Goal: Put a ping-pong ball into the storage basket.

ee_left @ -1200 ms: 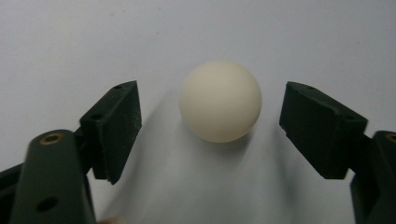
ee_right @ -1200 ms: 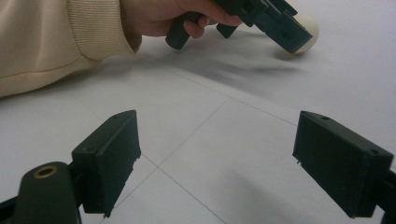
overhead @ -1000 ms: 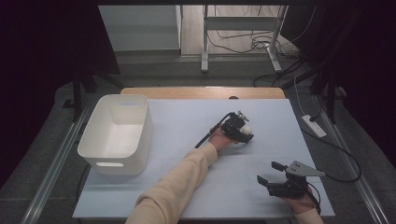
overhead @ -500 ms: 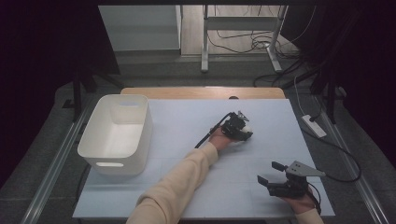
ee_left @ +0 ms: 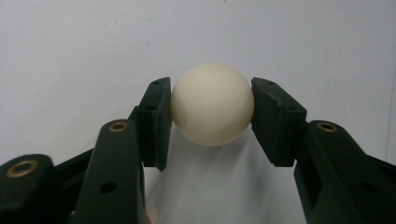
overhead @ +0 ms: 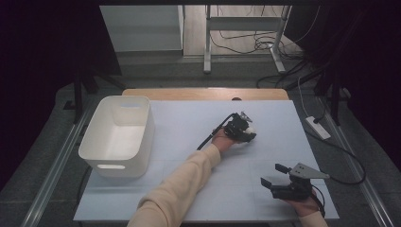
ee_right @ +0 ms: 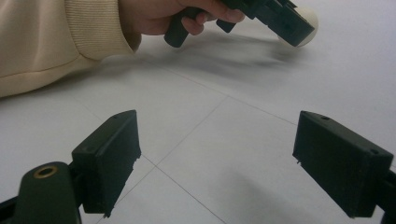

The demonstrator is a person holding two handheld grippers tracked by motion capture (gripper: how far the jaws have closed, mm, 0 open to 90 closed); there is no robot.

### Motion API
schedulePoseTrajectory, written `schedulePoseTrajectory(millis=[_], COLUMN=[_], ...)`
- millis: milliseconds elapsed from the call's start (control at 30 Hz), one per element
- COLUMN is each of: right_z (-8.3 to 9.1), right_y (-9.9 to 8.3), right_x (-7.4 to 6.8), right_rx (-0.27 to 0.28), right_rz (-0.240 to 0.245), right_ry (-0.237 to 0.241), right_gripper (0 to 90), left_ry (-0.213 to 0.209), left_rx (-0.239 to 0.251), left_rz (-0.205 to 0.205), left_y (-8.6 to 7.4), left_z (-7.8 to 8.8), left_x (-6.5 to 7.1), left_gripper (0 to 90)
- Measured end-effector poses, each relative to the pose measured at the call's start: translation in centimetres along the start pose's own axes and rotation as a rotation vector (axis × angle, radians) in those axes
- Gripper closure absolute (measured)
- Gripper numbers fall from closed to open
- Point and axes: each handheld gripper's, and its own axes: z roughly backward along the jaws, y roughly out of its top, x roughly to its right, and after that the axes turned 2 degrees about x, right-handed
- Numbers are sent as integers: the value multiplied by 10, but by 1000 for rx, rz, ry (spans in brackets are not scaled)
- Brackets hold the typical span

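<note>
My left claw (ee_left: 212, 105) is clenched on a cream ball (ee_left: 212, 103) — both black pads press its sides, and the jaws have just been closing onto it. The ball sits low on the table, its underside close to the surface; I cannot tell whether it still touches. From above, my left claw (overhead: 241, 128) lies right of the table's middle, toward the far half, with my cream sleeve (overhead: 177, 189) reaching up to it from the near edge and the ball (overhead: 249, 128) peeking out at its tip.

My right claw (ee_right: 217, 163) is released, its jaws wide apart over bare table with nothing between them. It rests by the near right corner (overhead: 283, 185), well apart from the ball.

The table (overhead: 189, 118) is a pale blue-grey sheet with faint seam lines, a strip of wood showing at its far edge. Around it the room is dark — grey floor, metal stand legs and loose cables beyond.

A white bin (overhead: 118, 135) stands on the left side of the table; what I can see of its inside holds nothing.
</note>
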Motion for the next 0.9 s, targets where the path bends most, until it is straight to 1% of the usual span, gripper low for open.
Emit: schedulePoseTrajectory(millis=[267, 333, 433, 700, 733, 867, 900], right_z=[0, 0, 0, -1, -1, -1, -2], right_y=[0, 0, 0, 0, 0, 0, 0], right_x=[0, 0, 0, 0, 0, 0, 0], right_rx=[3, 2, -1, -3, -3, -3, -4], right_rz=[-1, -2, 1, 6, 5, 7, 7], right_ry=[-1, -1, -3, -3, -3, -5, -5], right_gripper=[145, 145, 145, 145, 145, 146, 146], left_ry=[2, -3, -14, -23, -30, -27, -27], left_rx=[0, 1, 13, 31, 37, 46, 52], left_rz=[4, 1, 6, 8, 15, 16, 21], left_y=[2, 2, 3, 1, 0, -2, -2], left_z=[5, 8, 15, 27, 30, 37, 41], left_x=[1, 2, 3, 5, 5, 4, 3], left_gripper=[508, 508, 508, 509, 508, 508, 508])
